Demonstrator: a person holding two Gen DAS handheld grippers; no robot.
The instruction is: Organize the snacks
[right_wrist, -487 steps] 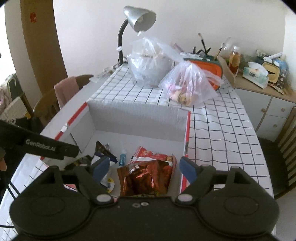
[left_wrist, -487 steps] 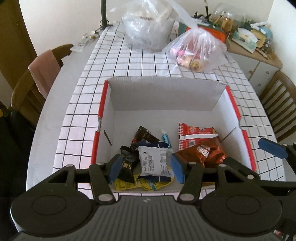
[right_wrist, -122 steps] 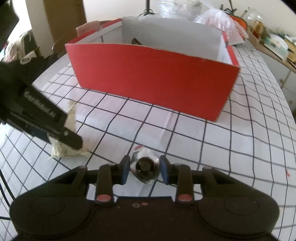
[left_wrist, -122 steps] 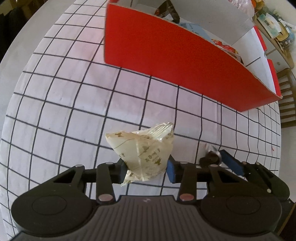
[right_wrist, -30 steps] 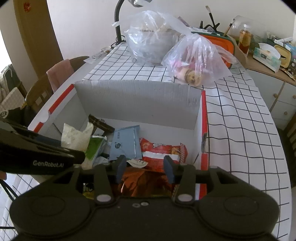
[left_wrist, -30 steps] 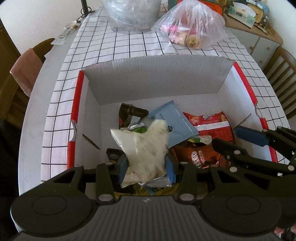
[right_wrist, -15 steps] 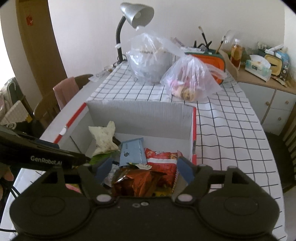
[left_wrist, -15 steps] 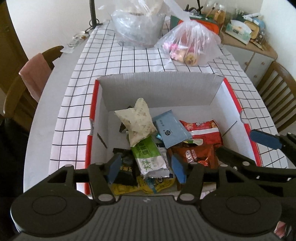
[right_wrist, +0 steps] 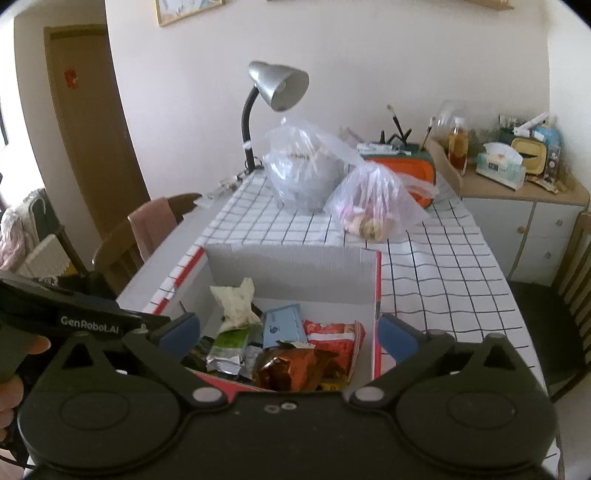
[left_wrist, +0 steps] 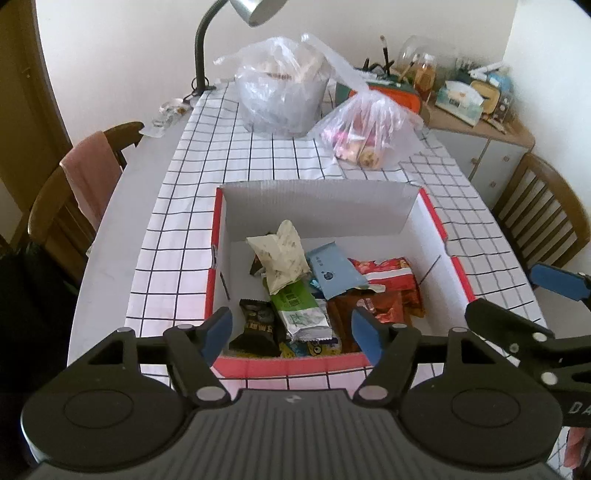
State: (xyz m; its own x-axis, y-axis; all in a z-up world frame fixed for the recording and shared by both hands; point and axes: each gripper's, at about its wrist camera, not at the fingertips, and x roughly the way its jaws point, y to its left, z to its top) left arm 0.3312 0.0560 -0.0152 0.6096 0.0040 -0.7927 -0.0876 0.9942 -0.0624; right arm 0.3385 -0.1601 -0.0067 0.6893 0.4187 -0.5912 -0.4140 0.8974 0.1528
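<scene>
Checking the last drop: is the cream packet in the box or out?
In. The cream packet lies inside the box, atop other snacks; both grippers are open.

I am in a home, in what looks like a dining room. The surface (left_wrist: 258,177) before me wears a white cloth with a black grid, and wooden chairs stand at its sides, one (left_wrist: 62,206) with a pink towel (left_wrist: 92,173) hung over its back. A silver desk lamp (right_wrist: 275,88) bends over the far end, beside two clear plastic bags (left_wrist: 369,129) of food. Against the wall stands a low cabinet (right_wrist: 528,214) crowded with a tissue box (right_wrist: 498,162), a bottle (right_wrist: 458,144) and small clutter. A brown wooden door (right_wrist: 88,122) and a framed picture (right_wrist: 188,7) complete the room.
</scene>
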